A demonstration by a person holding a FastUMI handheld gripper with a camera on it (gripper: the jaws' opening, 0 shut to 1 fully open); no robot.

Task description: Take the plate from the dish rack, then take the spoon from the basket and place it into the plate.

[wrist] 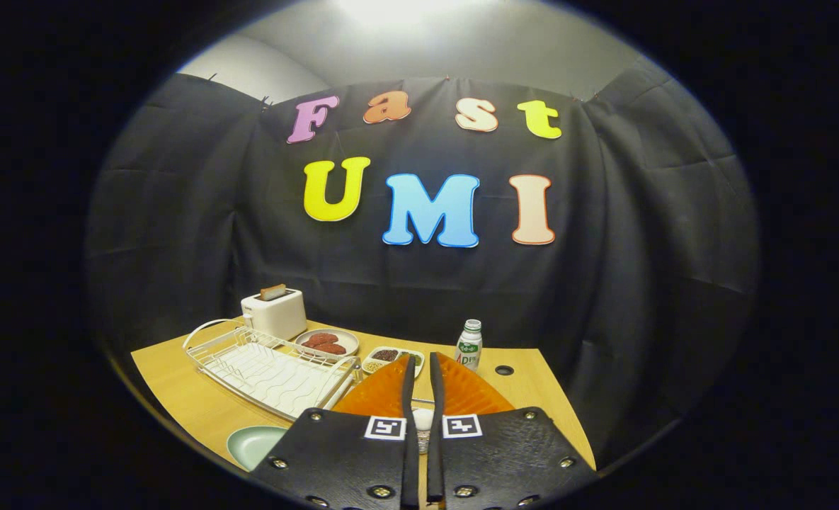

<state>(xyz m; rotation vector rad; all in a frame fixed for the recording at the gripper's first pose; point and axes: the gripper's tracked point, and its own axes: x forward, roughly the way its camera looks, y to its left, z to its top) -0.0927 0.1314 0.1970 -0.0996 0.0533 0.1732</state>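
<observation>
My gripper [423, 358] hangs above the orange basket [384, 393], its two black fingers [408, 397] almost together. A white piece of the spoon [423, 419] shows in the narrow gap near the base of the fingers, and they look shut on it; most of the spoon is hidden. The pale green plate [253, 443] lies flat on the wooden table [178, 397], left of the fingers and just in front of the white wire dish rack [270, 368], which holds nothing.
Behind the rack stand a white toaster [274, 312] with a slice in it and a plate of red food [327, 342]. A small tray of beans [391, 356] and a white bottle [469, 345] sit beyond the basket. The table ends close on the right.
</observation>
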